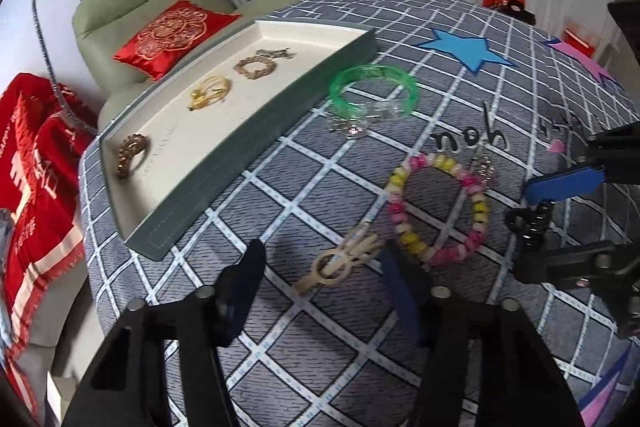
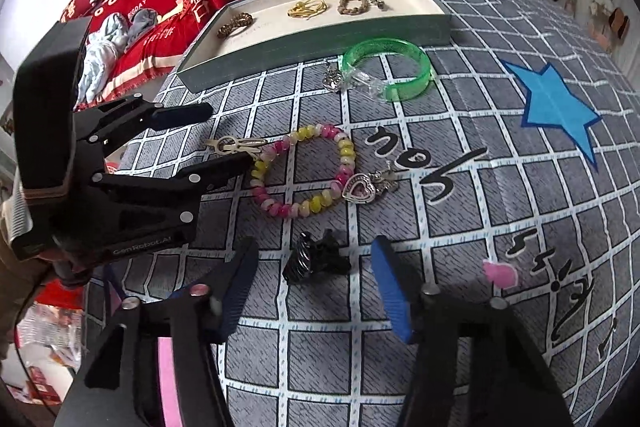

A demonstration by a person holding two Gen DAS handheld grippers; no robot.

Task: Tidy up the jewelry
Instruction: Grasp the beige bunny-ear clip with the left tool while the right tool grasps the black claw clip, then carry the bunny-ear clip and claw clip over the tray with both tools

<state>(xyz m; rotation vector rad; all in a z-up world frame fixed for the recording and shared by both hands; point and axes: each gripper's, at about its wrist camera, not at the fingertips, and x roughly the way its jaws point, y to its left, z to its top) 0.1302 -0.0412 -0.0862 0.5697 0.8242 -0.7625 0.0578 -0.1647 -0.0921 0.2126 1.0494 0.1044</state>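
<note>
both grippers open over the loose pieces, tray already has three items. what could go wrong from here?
1. The left gripper straddles the beige hair clip, which lies right beside the pink-and-yellow bead bracelet; closing may snag beads too.
2. The right gripper frames the black claw clip; its irregular shape could twist out of the pads.
3. The two grippers work close together, so a collision is plausible on the way to the tray.

Pale green armchair (image 1: 132, 11) with red cushion (image 1: 172, 35), white walls
</note>
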